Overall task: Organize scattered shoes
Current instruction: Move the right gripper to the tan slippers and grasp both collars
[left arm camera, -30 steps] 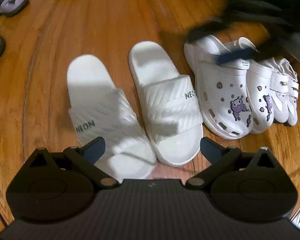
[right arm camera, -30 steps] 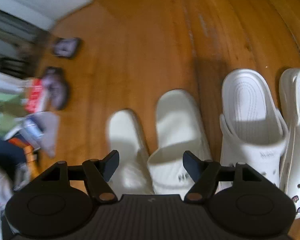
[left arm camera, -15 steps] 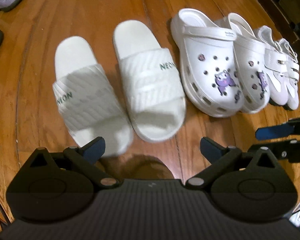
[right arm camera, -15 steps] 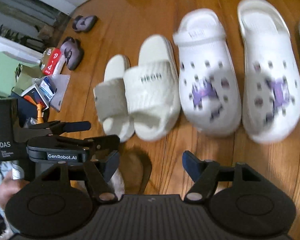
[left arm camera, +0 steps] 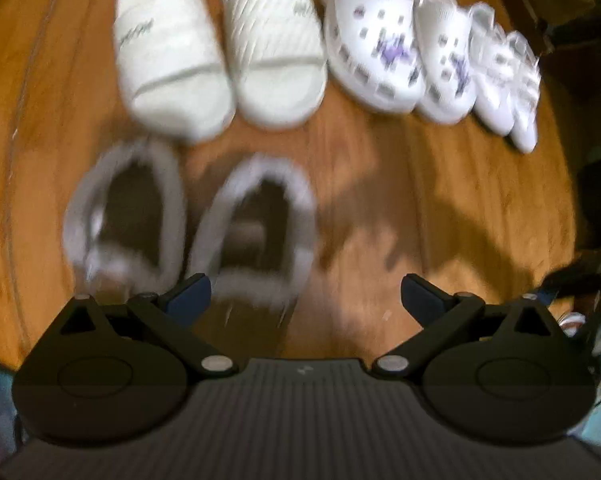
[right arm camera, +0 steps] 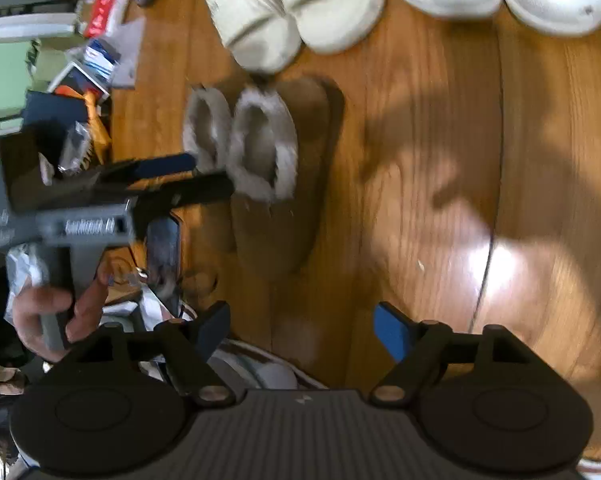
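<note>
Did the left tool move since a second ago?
Yes. The left tool backed away from the white slides: they now sit near the top of its view, and fur-lined brown slippers appear.

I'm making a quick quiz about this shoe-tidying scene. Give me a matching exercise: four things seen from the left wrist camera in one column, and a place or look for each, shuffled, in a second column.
Things:
1. white slides
2. white clogs
3. fur-lined brown slippers
4. left gripper

Descriptions:
A. purple charms on top
B. alone on the floor, nearer the camera than the row
C. jaws apart, nothing between them
D. far left of the row, ribbed straps

Pairs: 1-D, 2-A, 3-B, 4-C
</note>
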### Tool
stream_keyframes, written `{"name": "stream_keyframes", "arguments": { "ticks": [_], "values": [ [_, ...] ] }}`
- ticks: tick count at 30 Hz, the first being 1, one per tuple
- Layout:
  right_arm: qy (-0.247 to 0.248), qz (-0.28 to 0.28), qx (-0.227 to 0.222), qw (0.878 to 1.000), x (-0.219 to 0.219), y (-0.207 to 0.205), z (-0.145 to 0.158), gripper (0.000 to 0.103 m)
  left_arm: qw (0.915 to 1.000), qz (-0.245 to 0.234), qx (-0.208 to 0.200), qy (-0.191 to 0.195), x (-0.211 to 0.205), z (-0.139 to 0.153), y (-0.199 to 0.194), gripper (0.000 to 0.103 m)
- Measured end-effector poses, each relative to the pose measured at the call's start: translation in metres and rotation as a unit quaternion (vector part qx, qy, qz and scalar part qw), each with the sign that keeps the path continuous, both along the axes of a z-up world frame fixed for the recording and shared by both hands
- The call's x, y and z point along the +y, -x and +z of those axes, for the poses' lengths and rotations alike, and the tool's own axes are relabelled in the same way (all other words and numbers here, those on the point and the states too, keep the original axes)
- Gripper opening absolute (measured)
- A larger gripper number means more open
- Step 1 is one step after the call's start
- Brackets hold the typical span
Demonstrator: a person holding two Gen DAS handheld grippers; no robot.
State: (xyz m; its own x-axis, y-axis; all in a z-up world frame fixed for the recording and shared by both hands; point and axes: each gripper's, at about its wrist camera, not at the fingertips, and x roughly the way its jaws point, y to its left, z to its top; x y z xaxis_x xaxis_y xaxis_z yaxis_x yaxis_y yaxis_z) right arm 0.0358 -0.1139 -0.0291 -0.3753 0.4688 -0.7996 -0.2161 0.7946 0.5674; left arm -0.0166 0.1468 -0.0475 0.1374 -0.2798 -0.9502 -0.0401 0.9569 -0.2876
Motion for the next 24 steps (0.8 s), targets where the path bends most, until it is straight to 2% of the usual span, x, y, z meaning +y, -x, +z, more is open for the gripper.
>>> {"name": "stream_keyframes", "arguments": {
  "ticks": [3,5,10,13,16,19,21,24],
  "values": [
    [0.008,0.009,-0.007,1.0,0.006,0.006,-0.004,0.08,0.999,-0.021,0.0,-0.039,-0.009,-0.008,0.024,0.103],
    [0.008,0.014,0.0,1.0,0.01,0.009,-0.007,0.08,0.9981,-0.032,0.003,-0.052,-0.012,-0.013,0.036,0.103],
    [0.024,0.039,0.002,0.999,0.03,0.012,-0.021,0.08,0.9967,-0.044,0.016,-0.067,-0.011,-0.025,0.056,0.103],
    [0.023,0.059,-0.017,0.998,0.048,0.015,-0.023,0.08,0.9967,-0.045,0.021,-0.064,-0.007,-0.029,0.063,0.103],
    [0.023,0.077,-0.038,0.996,0.062,0.018,-0.023,0.087,0.9962,-0.047,0.015,-0.072,-0.001,-0.034,0.068,0.103],
    [0.013,0.08,-0.088,0.993,0.077,0.023,-0.019,0.087,0.9944,-0.039,-0.016,-0.097,0.008,-0.035,0.072,0.103],
    [-0.027,0.076,-0.136,0.987,0.085,0.027,-0.013,0.084,0.9894,-0.023,-0.063,-0.129,0.021,-0.029,0.077,0.103],
    [-0.077,0.082,-0.218,0.97,0.096,0.036,-0.004,0.077,0.9823,0.0,-0.114,-0.149,0.042,-0.021,0.082,0.103]
  ]
}}
